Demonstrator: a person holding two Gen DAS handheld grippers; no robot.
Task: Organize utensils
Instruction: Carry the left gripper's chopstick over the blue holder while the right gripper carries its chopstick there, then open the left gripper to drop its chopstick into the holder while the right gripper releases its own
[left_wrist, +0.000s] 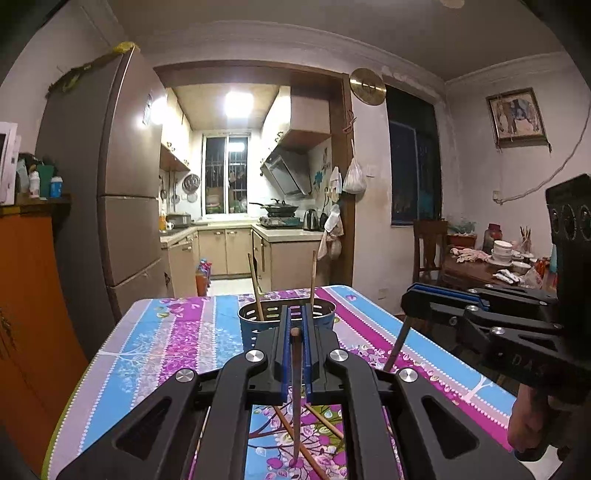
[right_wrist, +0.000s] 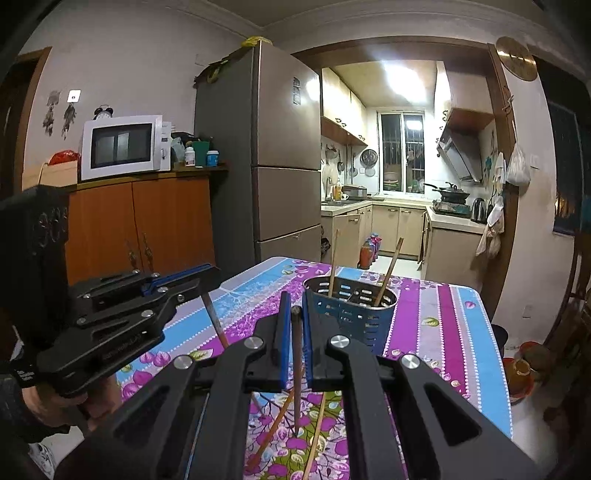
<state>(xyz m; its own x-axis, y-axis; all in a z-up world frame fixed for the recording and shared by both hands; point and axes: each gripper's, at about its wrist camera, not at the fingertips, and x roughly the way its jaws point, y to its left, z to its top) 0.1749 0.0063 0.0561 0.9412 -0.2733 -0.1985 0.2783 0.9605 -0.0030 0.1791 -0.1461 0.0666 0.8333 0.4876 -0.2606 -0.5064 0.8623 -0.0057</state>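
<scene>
- Left wrist view: your left gripper (left_wrist: 295, 325) is clamped on a dark chopstick (left_wrist: 295, 387).
- Your right gripper (right_wrist: 293, 314) pinches another chopstick (right_wrist: 296, 369) before the blue holder (right_wrist: 354, 317).

A blue perforated holder (left_wrist: 286, 321) stands upright at frame centre, with 2 wooden chopsticks (left_wrist: 255, 284) leaning inside. 2 dark chopsticks (left_wrist: 295, 395) hang tip-down, pinched. More light chopsticks (right_wrist: 316, 439) lie crossed along the bottom edge.

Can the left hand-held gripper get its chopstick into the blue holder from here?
Probably yes. The left hand-held gripper, shut on a chopstick, sits just short of the blue holder; only two chopsticks already stand in it.
</scene>
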